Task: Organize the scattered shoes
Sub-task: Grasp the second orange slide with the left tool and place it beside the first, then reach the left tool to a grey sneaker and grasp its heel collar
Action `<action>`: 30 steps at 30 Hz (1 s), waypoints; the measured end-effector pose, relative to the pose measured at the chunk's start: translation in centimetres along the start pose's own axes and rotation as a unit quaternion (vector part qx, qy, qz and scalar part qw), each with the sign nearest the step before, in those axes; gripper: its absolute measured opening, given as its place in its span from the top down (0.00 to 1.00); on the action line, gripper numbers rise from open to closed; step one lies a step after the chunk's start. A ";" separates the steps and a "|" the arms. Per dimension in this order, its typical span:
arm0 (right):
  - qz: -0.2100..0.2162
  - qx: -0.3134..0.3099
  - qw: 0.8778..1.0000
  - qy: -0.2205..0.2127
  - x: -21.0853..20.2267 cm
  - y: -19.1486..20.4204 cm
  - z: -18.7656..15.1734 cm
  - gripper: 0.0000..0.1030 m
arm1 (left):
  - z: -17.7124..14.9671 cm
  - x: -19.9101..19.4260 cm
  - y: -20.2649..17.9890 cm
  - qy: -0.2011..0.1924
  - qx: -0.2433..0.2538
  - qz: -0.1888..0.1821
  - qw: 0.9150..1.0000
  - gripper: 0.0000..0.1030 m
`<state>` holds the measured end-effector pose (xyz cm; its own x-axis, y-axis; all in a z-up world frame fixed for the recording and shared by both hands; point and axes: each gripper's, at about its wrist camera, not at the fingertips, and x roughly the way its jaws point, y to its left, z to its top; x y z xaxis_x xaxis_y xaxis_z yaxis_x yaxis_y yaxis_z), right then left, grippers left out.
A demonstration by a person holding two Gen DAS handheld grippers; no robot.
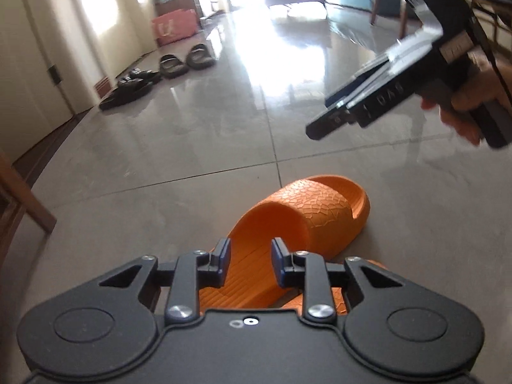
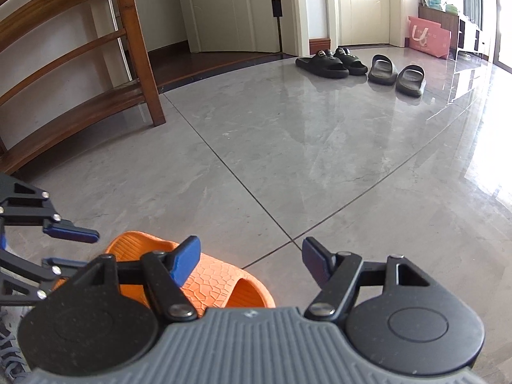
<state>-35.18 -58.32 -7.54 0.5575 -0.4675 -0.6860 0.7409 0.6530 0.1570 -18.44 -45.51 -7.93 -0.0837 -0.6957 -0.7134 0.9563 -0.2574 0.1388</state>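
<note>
The left gripper (image 1: 250, 264) is angled down at the floor, right over the heel end of an orange slipper (image 1: 297, 224); its jaws are parted a little, and nothing is pinched between the blue pads (image 1: 224, 260); the slipper's footbed is just seen through the gap, so it isn't gripped. A second bit of orange is tucked under the gripper's right side, touching the first; whether it's the matching slipper can't be told. The right gripper (image 2: 251, 260) is held tilted down too, jaws spread wide and empty over grey tile; the same slipper is seen just beside its left finger. A hand (image 1: 464, 108) is wrapped round the right gripper's handle. Far off by the wall, black slippers (image 2: 331, 62) and grey slippers (image 2: 396, 73) are lined up in pairs, near a pink bag (image 2: 427, 36).
</note>
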 end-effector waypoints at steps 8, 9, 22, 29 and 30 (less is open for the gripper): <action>0.021 -0.016 1.000 0.006 -0.7 2.1 -0.5 0.29 | -3.3 -6.1 3.3 -0.008 -0.156 0.037 0.987 0.61; 0.023 -0.017 1.000 0.008 -0.9 2.2 -0.7 0.29 | -3.8 -6.8 3.9 -0.005 -0.163 0.048 0.986 0.61; 0.052 -0.046 0.995 0.065 -0.8 4.3 -5.9 0.29 | -10.8 -14.9 8.8 0.022 -0.294 0.084 0.952 0.48; 0.084 -0.030 0.991 0.098 1.9 3.3 -6.2 0.29 | -9.5 -16.9 6.7 0.008 -0.249 0.078 0.965 0.48; 0.101 -0.018 0.990 0.101 2.0 3.3 -6.3 0.28 | -9.2 -16.9 6.1 0.008 -0.236 0.076 0.969 0.47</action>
<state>-33.94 -53.38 -12.89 0.6037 -0.1984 -0.7721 0.6057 0.7439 0.2825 -8.55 -29.10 -1.34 0.0679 -0.6897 -0.7209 0.9791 0.1849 -0.0846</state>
